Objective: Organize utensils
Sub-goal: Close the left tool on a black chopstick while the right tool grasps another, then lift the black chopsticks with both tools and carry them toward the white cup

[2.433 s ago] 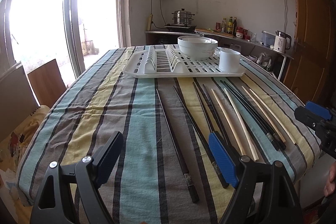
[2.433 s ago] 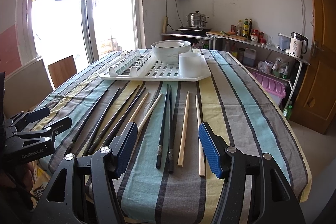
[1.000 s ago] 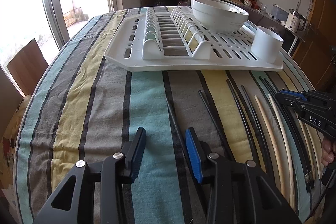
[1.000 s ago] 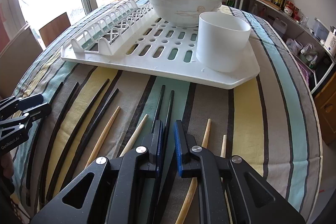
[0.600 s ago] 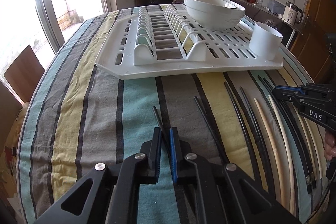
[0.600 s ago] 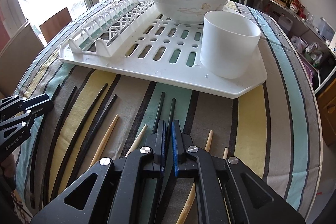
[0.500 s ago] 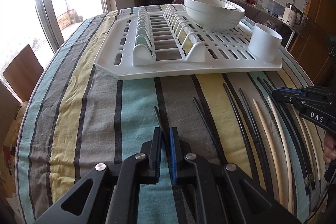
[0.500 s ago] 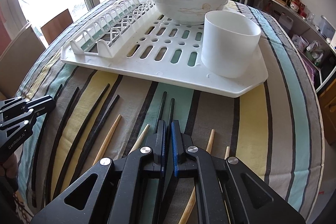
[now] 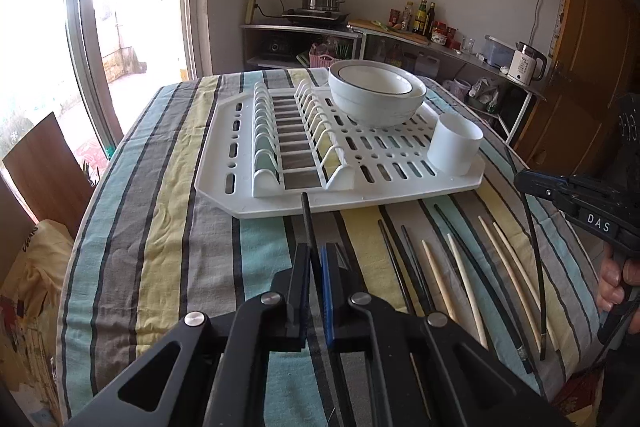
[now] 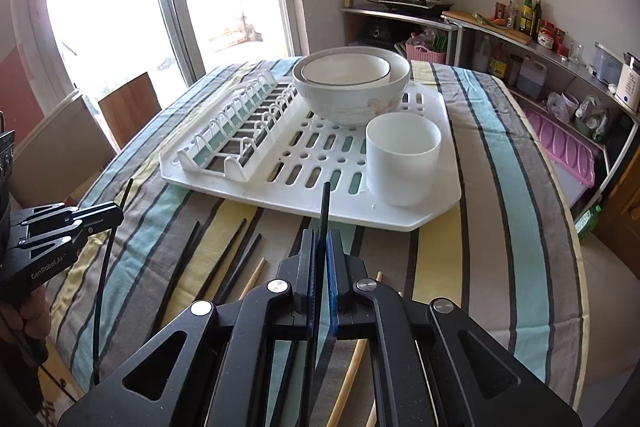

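Left tongs point(image 9: 316, 259) pinch one black chopstick point(image 9: 307, 223); right tongs point(image 10: 322, 247) pinch another point(image 10: 325, 205). Lower shafts hidden behind the jaws.

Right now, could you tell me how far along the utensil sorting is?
Barely started. Done: nothing yet; the white cup on the drying rack looks empty. In hand: the left gripper is shut on one black chopstick, and the right gripper on another black chopstick, both lifted off the table. Left: the other black and wooden chopsticks lie on the striped tablecloth.
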Demonstrator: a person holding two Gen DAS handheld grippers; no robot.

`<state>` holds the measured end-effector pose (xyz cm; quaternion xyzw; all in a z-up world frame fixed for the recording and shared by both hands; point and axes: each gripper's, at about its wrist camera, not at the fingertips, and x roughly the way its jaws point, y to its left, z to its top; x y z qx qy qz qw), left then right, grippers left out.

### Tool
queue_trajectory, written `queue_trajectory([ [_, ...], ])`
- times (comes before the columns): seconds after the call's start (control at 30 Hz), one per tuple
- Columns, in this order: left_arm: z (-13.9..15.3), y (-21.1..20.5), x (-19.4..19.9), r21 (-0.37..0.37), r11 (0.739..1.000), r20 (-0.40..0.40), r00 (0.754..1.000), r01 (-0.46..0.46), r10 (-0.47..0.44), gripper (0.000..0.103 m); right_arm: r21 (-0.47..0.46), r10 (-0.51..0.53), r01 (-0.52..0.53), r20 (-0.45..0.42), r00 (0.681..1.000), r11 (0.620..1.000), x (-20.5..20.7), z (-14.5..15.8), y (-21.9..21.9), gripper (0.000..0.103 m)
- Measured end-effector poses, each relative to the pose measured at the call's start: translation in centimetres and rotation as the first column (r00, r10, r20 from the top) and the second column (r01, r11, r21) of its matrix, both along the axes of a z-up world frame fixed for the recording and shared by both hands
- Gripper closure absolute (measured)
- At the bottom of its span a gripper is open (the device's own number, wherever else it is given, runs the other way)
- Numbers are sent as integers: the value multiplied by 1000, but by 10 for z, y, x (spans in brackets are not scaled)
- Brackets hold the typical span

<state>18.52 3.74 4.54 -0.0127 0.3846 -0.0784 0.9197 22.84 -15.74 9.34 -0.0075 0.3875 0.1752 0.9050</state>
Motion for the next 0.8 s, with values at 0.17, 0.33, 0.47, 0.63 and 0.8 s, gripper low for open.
queue_trajectory([
  [0.17, 39, 3, -18, -7, 1000, 89, 996, 8, -8, 98, 39, -20, 17, 93, 995, 999, -20, 32, -11, 98],
  [0.33, 65, 4, -35, -12, 1000, 152, 988, 7, -5, 99, 63, -39, 28, 170, 985, 998, -39, 54, -18, 99],
  [0.47, 76, 5, -43, -15, 1000, 177, 984, 10, -7, 99, 76, -51, 36, 210, 976, 996, -50, 63, -22, 99],
  [0.63, 84, 3, -48, -14, 1000, 195, 981, 20, -17, 99, 86, -58, 39, 231, 971, 996, -57, 70, -26, 99],
  [0.8, 97, -1, -46, -23, 999, 222, 975, 32, -26, 99, 93, -68, 45, 253, 965, 995, -59, 78, -30, 99],
])
